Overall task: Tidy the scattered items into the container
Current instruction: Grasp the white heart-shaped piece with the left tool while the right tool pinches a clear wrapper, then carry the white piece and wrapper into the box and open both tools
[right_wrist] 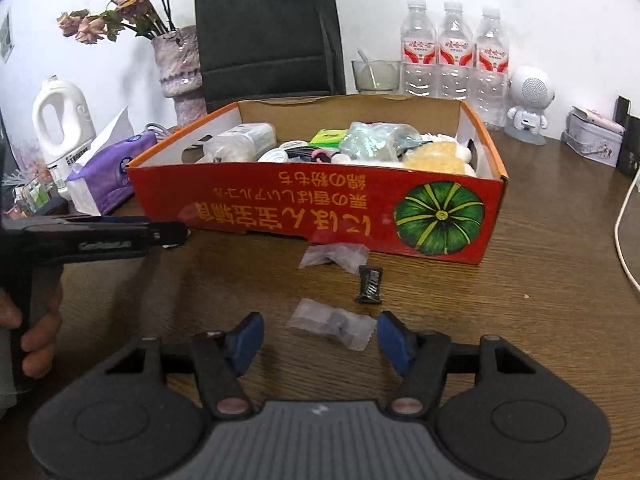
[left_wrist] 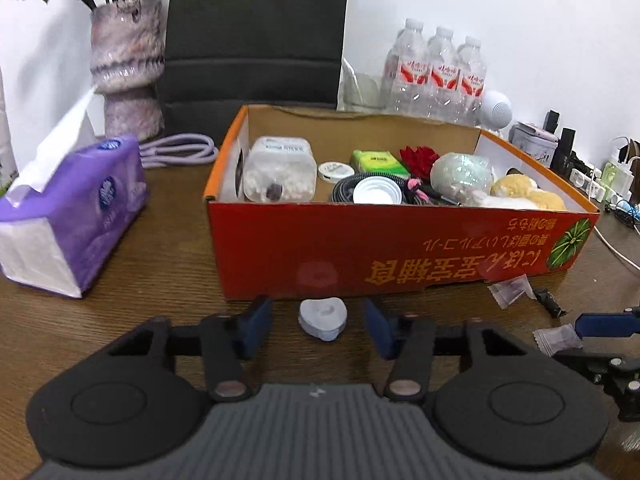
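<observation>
The red cardboard box [left_wrist: 360,248] [right_wrist: 320,208] stands on the wooden table, holding several small items. Just in front of it lies a pale blue heart-shaped piece [left_wrist: 322,318], between the fingers of my left gripper [left_wrist: 320,326]. There is a gap on each side of it, so the jaws are open. My right gripper [right_wrist: 320,338] is open around a clear sachet [right_wrist: 332,322]; its right pad is close to the sachet's corner and the left pad is well clear. A second clear sachet [right_wrist: 334,256] and a small black wrapped item [right_wrist: 370,284] lie nearer the box.
A purple tissue pack [left_wrist: 72,216] sits left of the box, with a vase [left_wrist: 128,64] and a lilac cable [left_wrist: 180,150] behind. Water bottles [right_wrist: 456,52], a white robot-shaped speaker [right_wrist: 528,100], a tin [right_wrist: 594,142] and a white cord [right_wrist: 624,232] are at the right. A hand [right_wrist: 36,332] holds the left gripper's handle.
</observation>
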The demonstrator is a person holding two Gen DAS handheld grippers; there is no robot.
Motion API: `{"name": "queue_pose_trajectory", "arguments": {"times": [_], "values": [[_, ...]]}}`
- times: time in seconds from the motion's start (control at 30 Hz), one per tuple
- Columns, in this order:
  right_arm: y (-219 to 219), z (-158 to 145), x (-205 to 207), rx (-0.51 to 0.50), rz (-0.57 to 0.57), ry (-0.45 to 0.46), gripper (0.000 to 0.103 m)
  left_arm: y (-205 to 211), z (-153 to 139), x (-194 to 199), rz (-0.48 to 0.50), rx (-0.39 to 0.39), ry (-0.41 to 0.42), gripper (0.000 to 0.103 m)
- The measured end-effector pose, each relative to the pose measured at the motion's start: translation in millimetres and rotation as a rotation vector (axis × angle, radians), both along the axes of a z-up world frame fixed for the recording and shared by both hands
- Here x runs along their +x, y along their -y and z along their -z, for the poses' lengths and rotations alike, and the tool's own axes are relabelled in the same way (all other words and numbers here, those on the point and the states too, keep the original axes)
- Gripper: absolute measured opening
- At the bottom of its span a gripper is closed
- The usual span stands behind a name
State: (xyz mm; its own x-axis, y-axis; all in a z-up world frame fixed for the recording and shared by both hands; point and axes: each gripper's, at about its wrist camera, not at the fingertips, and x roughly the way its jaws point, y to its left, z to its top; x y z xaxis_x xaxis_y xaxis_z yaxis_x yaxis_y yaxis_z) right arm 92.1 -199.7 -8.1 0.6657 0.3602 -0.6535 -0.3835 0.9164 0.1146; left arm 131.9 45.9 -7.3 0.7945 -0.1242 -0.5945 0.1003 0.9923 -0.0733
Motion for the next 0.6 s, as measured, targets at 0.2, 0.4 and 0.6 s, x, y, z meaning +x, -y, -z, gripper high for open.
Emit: {"name": "queue_pose_trajectory", "arguments": {"times": [0.2, 0.4, 0.6], "values": [[-4.6, 1.0, 2.9, -0.016, 0.0, 0.024, 0.039, 5.7, 1.5, -0.2, 0.033, 0.017, 0.002, 0.028], [-14.2, 2.0, -1.2, -0.085, -0.02, 0.067, 0.024, 8.4, 0.8, -4.4, 0.016, 0.021, 0.005, 0.027], [-15.9, -0.6, -5.5, -0.08, -0.013, 0.065, 0.016, 22.8, -9.0, -22.5, 0.001, -0.002, 0.034, 0.027]]}}
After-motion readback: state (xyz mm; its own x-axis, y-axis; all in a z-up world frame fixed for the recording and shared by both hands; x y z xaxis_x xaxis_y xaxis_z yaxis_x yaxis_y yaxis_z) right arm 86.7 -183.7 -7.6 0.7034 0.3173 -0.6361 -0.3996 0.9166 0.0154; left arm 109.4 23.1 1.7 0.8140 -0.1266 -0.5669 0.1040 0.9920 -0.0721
